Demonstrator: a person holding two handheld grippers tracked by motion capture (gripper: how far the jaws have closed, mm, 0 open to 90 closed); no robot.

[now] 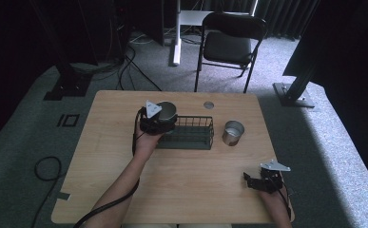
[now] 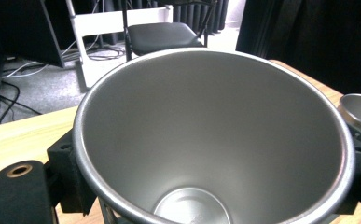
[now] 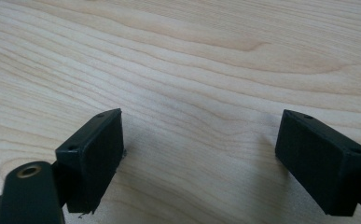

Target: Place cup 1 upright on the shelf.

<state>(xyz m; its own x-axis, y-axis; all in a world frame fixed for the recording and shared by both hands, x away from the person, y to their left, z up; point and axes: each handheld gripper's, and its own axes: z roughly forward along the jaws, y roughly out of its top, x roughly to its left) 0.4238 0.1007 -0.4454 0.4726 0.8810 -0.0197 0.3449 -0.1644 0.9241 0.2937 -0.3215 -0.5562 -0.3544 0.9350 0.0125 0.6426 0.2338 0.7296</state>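
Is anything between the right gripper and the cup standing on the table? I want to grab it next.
Nothing visible. The right gripper sits open near the table's front right corner, and bare wood lies between it and the cup. The basket stands left of that cup, off the path.

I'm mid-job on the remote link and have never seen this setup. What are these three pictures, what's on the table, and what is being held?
No robot arm here: a person holds a two-jaw claw in each hand. The high view looks down from above the person's side of the wooden table. The other two pictures come from cameras riding on each claw.

On the table sit a dark wire basket and, to its right, a metal cup standing upright.

The left claw grips a second metal cup at the basket's left end; its own camera looks straight into the empty cup.

The right claw is open, holding nothing, low over bare wood near the table's front right corner.
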